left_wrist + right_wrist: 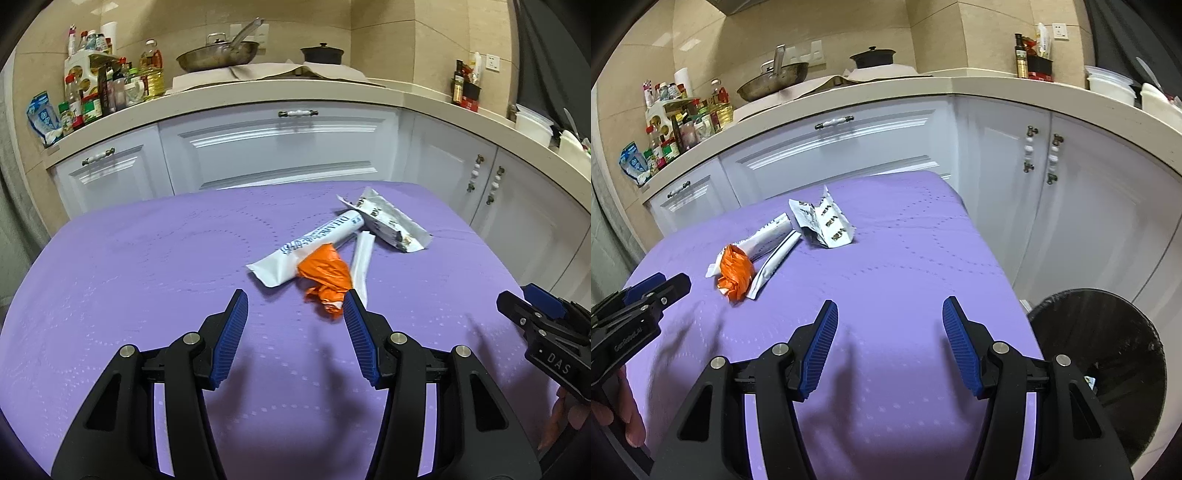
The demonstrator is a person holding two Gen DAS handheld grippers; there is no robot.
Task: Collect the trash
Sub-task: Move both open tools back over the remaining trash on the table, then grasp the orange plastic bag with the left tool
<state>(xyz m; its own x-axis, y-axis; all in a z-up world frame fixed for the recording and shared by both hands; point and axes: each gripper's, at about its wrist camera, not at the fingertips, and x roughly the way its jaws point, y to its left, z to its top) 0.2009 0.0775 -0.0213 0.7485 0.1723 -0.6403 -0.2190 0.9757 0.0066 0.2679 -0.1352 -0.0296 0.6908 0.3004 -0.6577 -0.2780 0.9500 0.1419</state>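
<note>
On the purple-covered table (pixel 147 277) lies a small pile of trash. It holds a crumpled orange wrapper (pixel 325 277) (pixel 735 271), a white rolled packet with blue print (pixel 314 243) (pixel 764 236), a narrow white sachet (pixel 362 258) (pixel 774 262) and a torn white wrapper with dark print (pixel 388 221) (pixel 823 221). My left gripper (pixel 295 299) hovers open just short of the orange wrapper, its right fingertip beside it, nothing between the pads. My right gripper (pixel 890 304) is open over bare cloth, right of the pile. Each gripper shows at the edge of the other's view (pixel 517 295) (pixel 670 282).
A black round bin (pixel 1108 350) stands on the floor off the table's right edge. White cabinets (pixel 277 155) run behind the table. The counter above them carries a wok (pixel 218 55), a black pot (pixel 321 53) and several bottles (pixel 92 92).
</note>
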